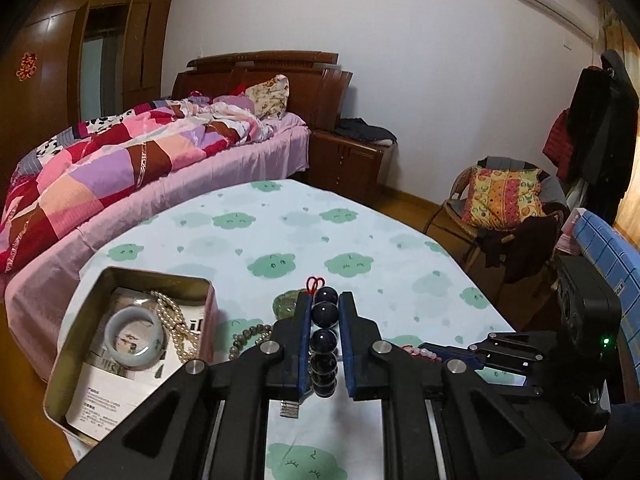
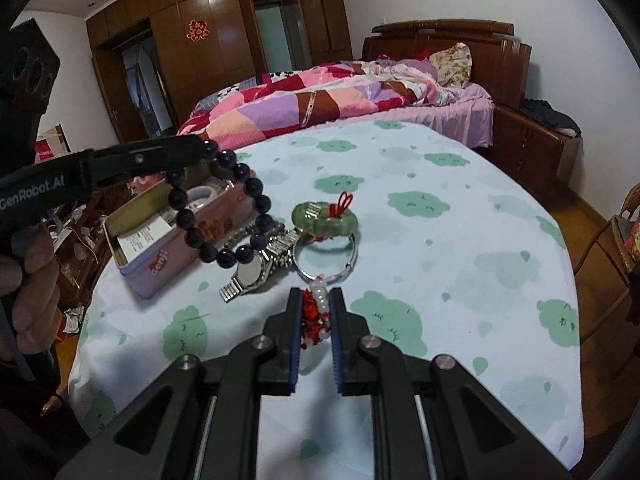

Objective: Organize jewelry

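Covering table (image 2: 460, 208): cloud-print cloth, bed (image 2: 360, 92) behind.

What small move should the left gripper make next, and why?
Probably carry the dark bead bracelet sideways over the open tin and lower it in. The left gripper is shut on it, it hangs above the table, and the tin already holds a bangle and pearls.

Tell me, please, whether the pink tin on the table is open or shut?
Open. The pink tin has no lid on, and a pale bangle, pearl necklace and papers show inside.
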Demonstrator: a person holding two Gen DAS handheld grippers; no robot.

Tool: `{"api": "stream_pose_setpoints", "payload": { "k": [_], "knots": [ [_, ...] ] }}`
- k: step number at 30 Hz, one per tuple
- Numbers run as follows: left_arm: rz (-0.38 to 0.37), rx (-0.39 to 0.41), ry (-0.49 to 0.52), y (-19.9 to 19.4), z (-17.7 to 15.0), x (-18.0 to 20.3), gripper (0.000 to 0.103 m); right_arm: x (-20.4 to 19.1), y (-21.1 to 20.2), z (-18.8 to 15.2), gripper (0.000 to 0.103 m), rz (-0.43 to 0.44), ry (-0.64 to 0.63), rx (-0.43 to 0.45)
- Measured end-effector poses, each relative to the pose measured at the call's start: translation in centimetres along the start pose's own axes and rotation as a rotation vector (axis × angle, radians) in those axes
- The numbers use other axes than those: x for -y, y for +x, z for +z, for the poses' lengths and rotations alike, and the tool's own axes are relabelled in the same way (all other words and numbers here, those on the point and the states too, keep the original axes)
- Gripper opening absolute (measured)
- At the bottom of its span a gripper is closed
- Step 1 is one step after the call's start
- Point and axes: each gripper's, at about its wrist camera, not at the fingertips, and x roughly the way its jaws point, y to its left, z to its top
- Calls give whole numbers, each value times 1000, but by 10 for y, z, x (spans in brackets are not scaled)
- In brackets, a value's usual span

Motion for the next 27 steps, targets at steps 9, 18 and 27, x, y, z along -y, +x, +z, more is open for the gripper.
{"api": "stream_pose_setpoints", "payload": {
  "k": [9,18,27],
  "knots": [
    [28,38,-18,-16,5,-12,13,-3,-12,12,15,3,-10,41],
    [79,74,-44,-36,10,-34,13,-15,-20,34,15,20,-43,94],
    [156,98,-78,-52,12,-65,13,-34,-19,57,15,59,-97,130]
  ]
}}
